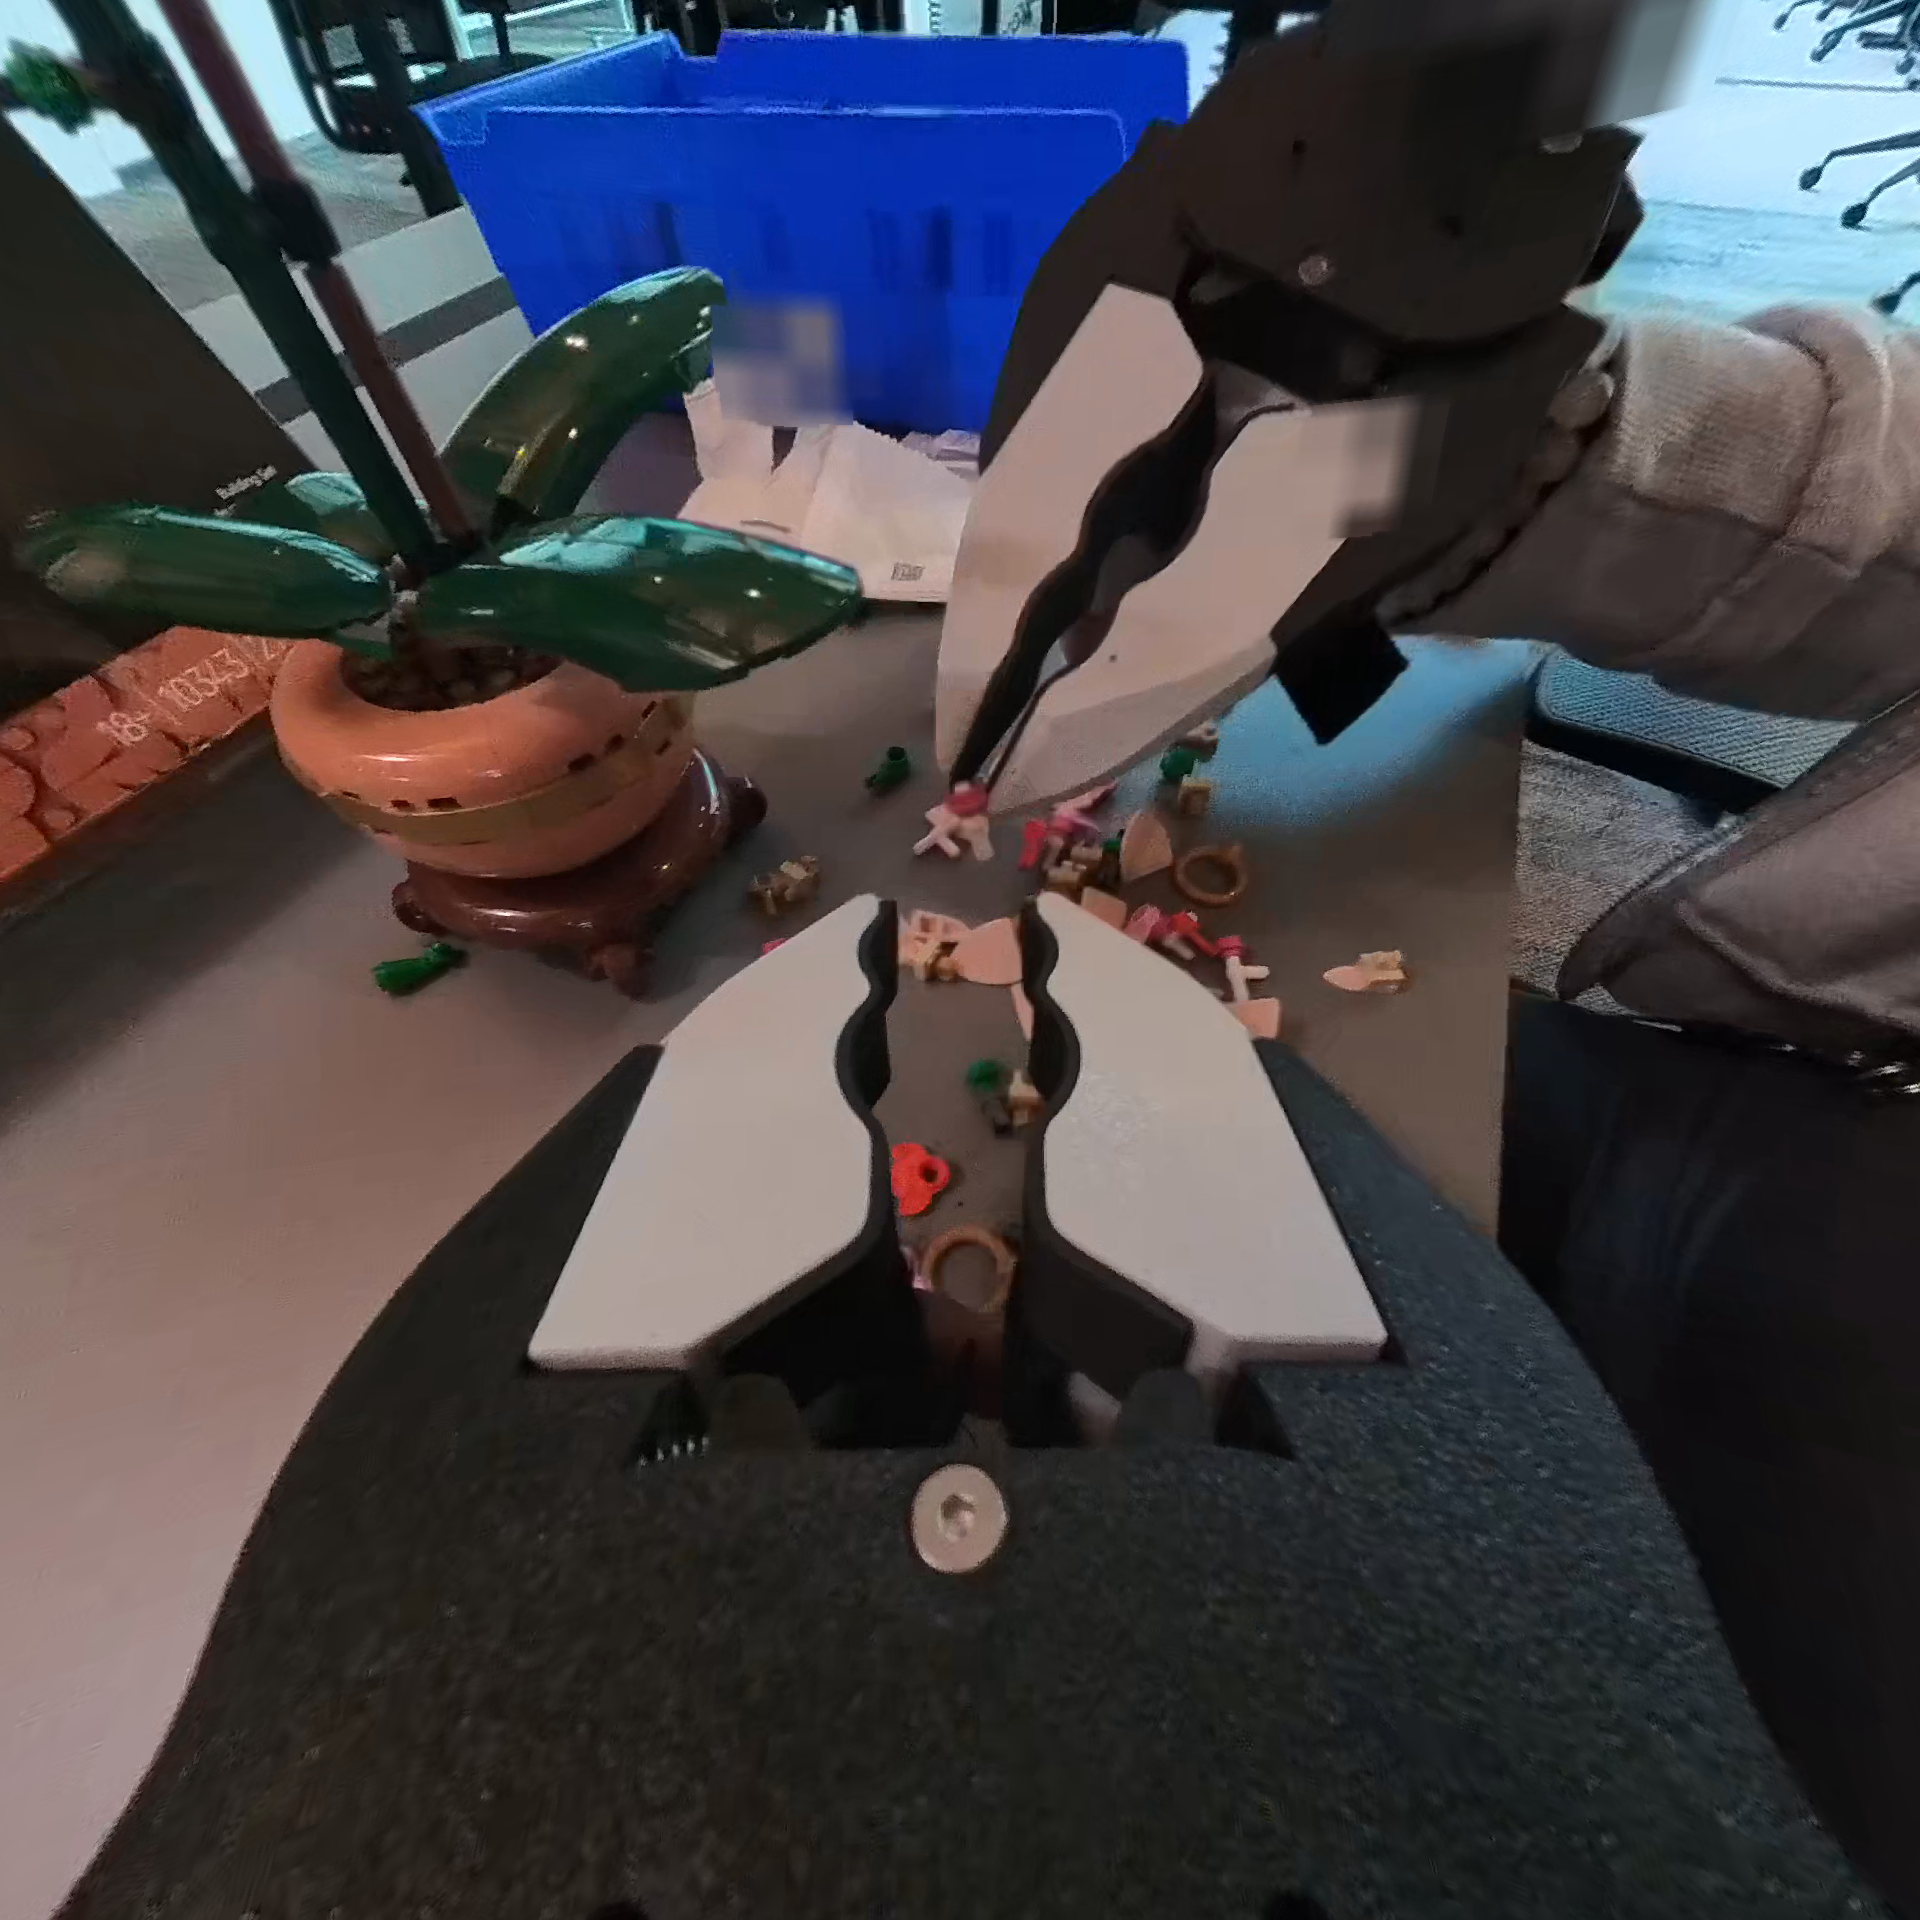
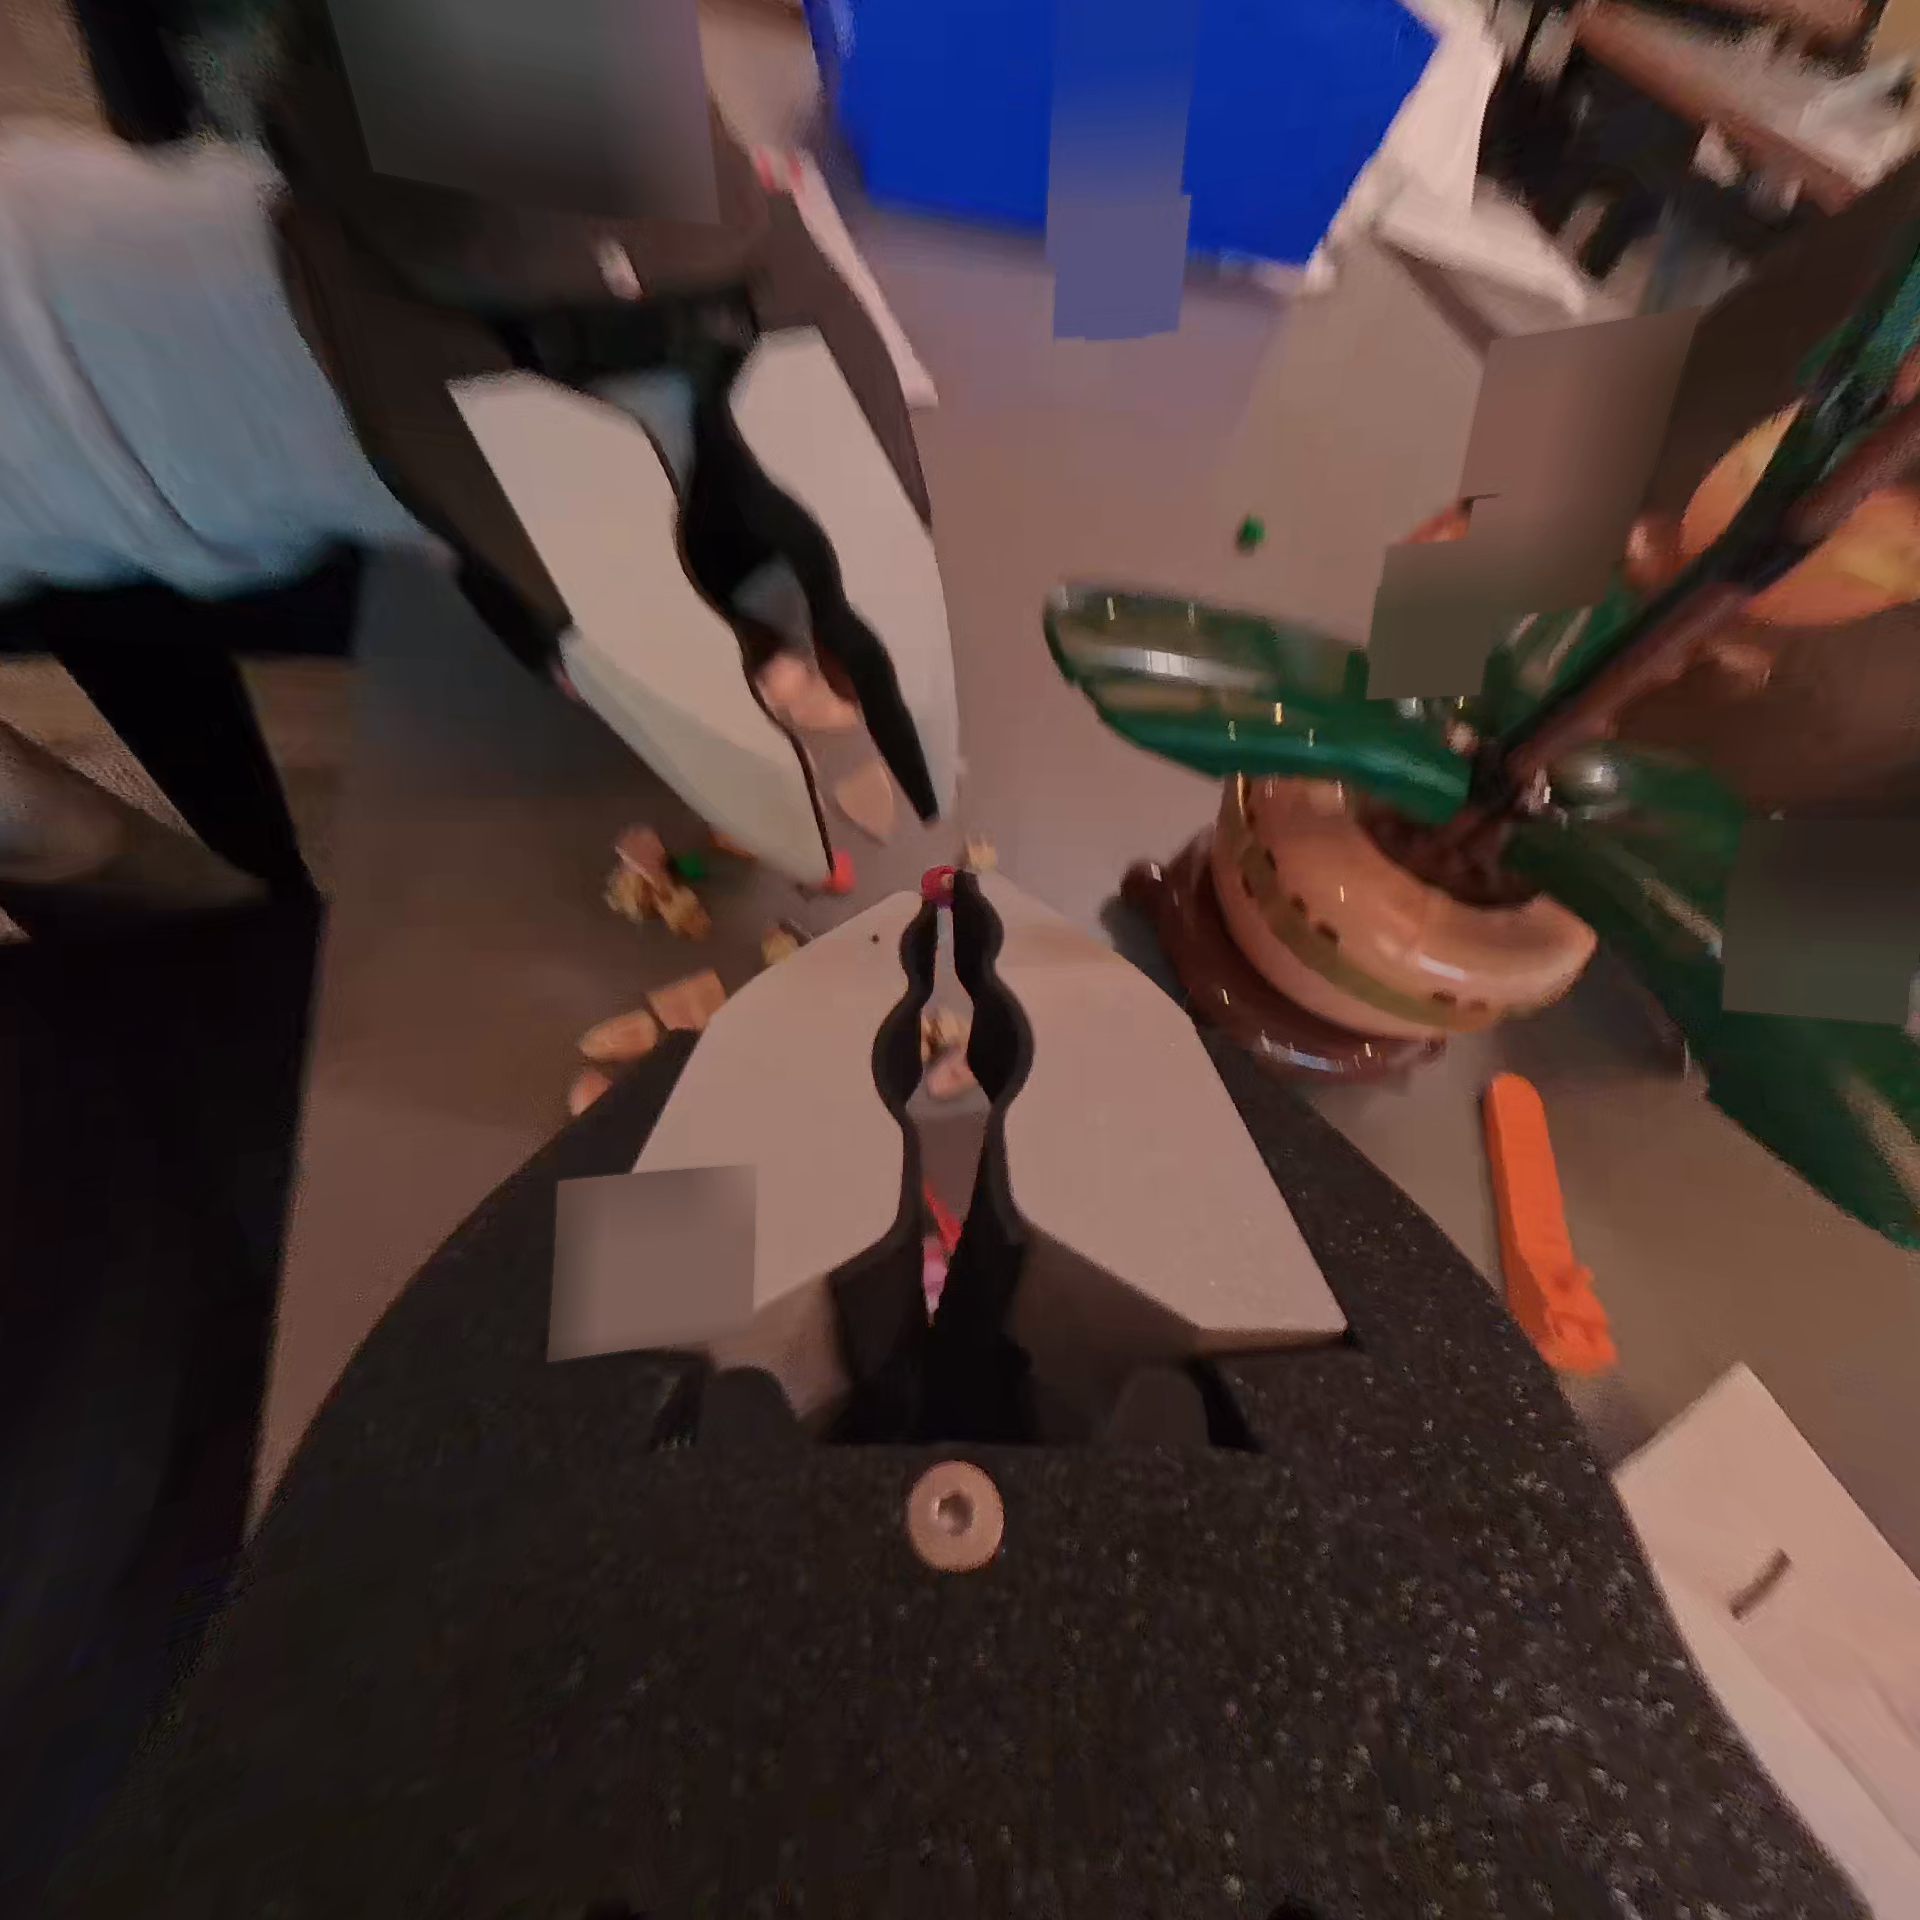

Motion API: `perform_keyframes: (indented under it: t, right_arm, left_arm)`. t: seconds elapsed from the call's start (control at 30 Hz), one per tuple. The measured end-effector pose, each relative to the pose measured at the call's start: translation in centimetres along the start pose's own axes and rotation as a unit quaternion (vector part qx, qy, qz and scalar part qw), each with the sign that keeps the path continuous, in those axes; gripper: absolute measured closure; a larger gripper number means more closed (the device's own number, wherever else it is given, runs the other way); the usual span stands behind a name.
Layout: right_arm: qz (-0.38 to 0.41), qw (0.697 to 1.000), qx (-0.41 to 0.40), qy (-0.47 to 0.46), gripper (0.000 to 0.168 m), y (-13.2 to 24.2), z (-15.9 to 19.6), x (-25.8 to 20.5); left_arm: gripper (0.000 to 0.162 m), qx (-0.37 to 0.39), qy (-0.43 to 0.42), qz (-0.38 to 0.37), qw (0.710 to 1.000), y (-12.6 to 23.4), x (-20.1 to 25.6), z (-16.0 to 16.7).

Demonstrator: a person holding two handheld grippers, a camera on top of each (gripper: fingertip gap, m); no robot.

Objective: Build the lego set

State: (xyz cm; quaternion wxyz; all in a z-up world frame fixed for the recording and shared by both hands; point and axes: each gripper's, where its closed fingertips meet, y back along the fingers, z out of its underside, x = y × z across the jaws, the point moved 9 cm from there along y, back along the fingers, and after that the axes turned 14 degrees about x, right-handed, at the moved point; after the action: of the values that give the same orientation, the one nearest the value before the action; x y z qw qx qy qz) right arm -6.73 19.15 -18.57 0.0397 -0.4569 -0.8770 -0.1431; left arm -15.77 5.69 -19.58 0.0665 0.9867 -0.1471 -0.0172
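From the left wrist view, the left gripper [image 1: 956, 935] hovers nearest, its jaws apart and empty above the scattered pink, tan and green plastic lego pieces [image 1: 1101, 894] on the grey table [image 1: 208, 1195]. At about twelve o'clock beyond it, the right gripper [image 1: 971, 795] has its tips pinched together on a small magenta-and-white flower piece [image 1: 961, 816] (still touching the table, it seems). Lift it slowly and straight, keeping the pinch firm, so it doesn't twist free. Farther, at ten o'clock, stands the green-leaved lego orchid in its terracotta-coloured pot [image 1: 488, 748].
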Motion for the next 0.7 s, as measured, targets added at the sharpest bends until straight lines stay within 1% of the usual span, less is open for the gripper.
perform_keyframes:
  t: [0.07,0.1,0.27,0.3,0.37,0.5,0.53,0.63,0.7]
  right_arm:
    - [-0.003,0.998,0.052,-0.020,0.166,0.2,-1.0,-0.5]
    - [-0.011,0.997,0.064,-0.030,0.166,0.3,-1.3,-0.7]
    - [-0.014,0.995,0.085,-0.041,0.166,0.3,-1.5,-1.8]
    - [-0.018,0.994,0.092,-0.047,0.166,0.3,-1.5,-1.9]
    - [-0.021,0.992,0.111,-0.064,0.166,0.4,-1.6,-2.2]
    - [-0.039,0.988,0.122,-0.087,0.167,0.9,-1.6,-2.2]
    - [-0.043,0.988,0.118,-0.092,0.167,0.9,-1.5,-2.3]
    - [-0.028,0.988,0.108,-0.105,0.162,1.1,-1.6,-2.1]
    - [-0.023,0.987,0.105,-0.120,0.152,1.1,-1.9,-2.1]
  left_arm:
    - [0.141,0.021,0.003,0.014,1.000,-0.1,0.4,-0.5]
    - [0.141,0.033,0.003,0.018,0.999,-0.1,0.6,-0.8]
    - [0.141,0.064,-0.002,0.041,0.997,-0.2,1.1,-1.6]
    - [0.144,0.062,-0.010,0.048,0.997,-0.2,1.3,-1.6]
    - [0.157,0.066,-0.026,0.063,0.995,-0.4,1.6,-1.7]
    - [0.161,0.063,-0.029,0.068,0.995,-0.3,1.8,-1.9]
    - [0.161,0.053,-0.039,0.065,0.996,-0.3,1.9,-1.9]
    - [0.161,0.026,-0.112,0.036,0.993,-0.5,2.4,-2.0]
    - [0.161,0.019,-0.150,0.018,0.988,-0.6,2.8,-2.1]
